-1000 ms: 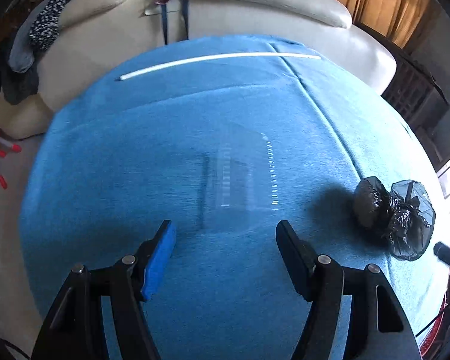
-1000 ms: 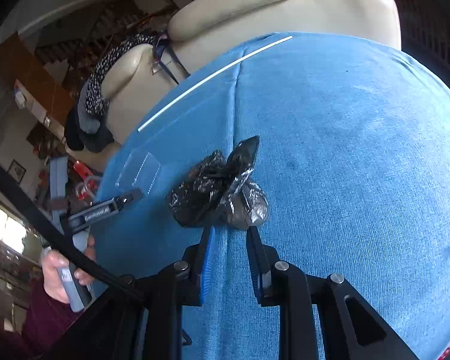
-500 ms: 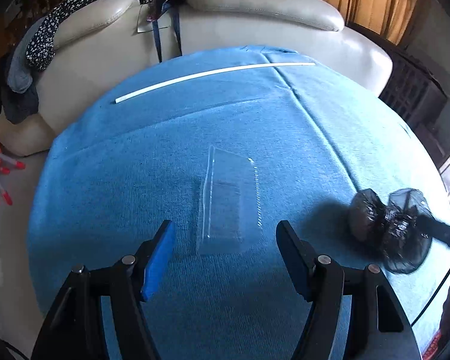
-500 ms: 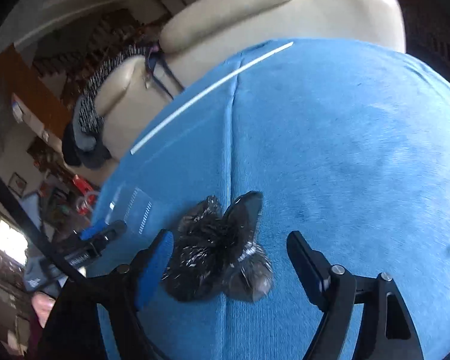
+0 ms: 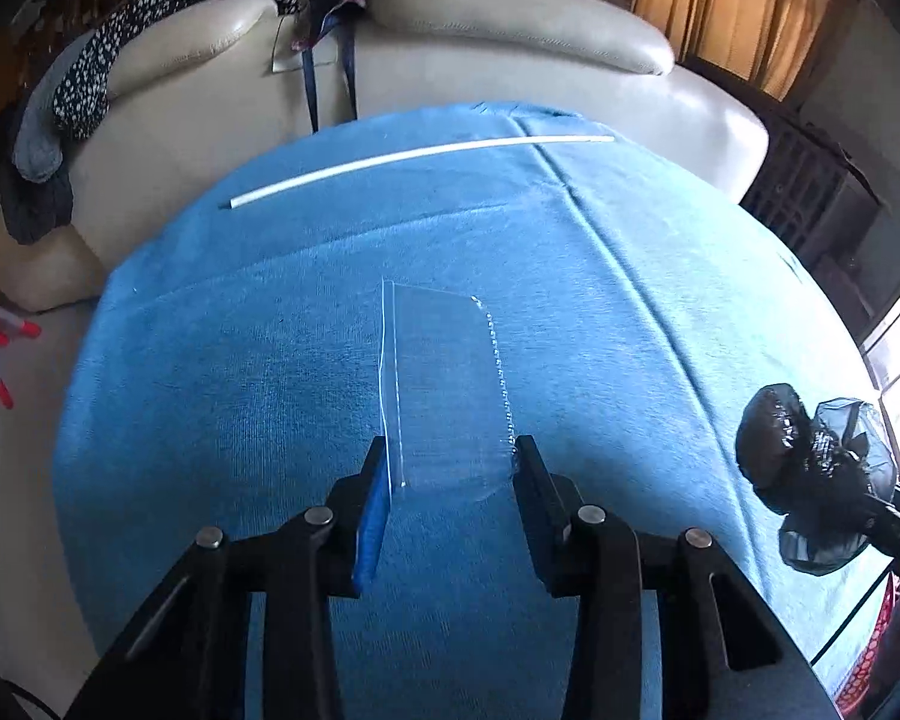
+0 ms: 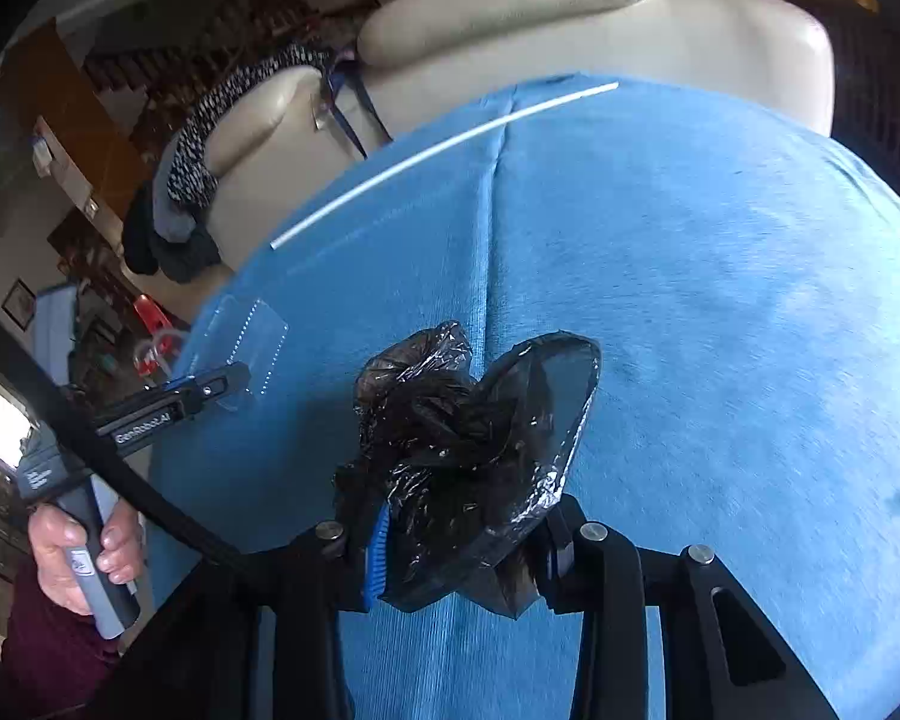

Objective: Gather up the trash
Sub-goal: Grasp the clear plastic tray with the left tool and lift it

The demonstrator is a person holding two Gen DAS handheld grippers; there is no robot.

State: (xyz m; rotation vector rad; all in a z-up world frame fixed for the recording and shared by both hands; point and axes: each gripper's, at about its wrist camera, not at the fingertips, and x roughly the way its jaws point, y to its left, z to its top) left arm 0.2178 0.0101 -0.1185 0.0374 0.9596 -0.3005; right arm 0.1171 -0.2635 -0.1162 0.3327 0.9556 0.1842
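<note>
Both grippers have closed in on their targets since a second ago: the left fingers, then spread wide, now bracket a clear wrapper, and the right ones, then nearly together behind a black bag, now have it between them. From the left wrist view, the left gripper [image 5: 450, 468] sits low over a blue cloth [image 5: 240, 390], its fingers touching either edge of the flat clear wrapper [image 5: 444, 384]; the wrapper's near end lies between the tips, pinched at its edges but not yet lifted as far as I can tell. A white stick [image 5: 414, 159] lies near the cloth's far edge, before a cream sofa [image 5: 510, 36]. At the right, the black bag [image 5: 810, 468] shows with the other tool's tip against it. From the right wrist view, the right gripper [image 6: 462, 546] is clamped on the crumpled black bag [image 6: 468, 450], which bulges above the fingers and hides their tips. Off to the left, the person's hand [image 6: 84, 546] holds the other tool's handle, its tips at the wrapper [image 6: 246, 330]. Judging by this, the pick-up step is in hand for two pieces of trash at once. Next, each calls for a firm squeeze and a straight lift, the thin wrapper being likely to slip or buckle.
</note>
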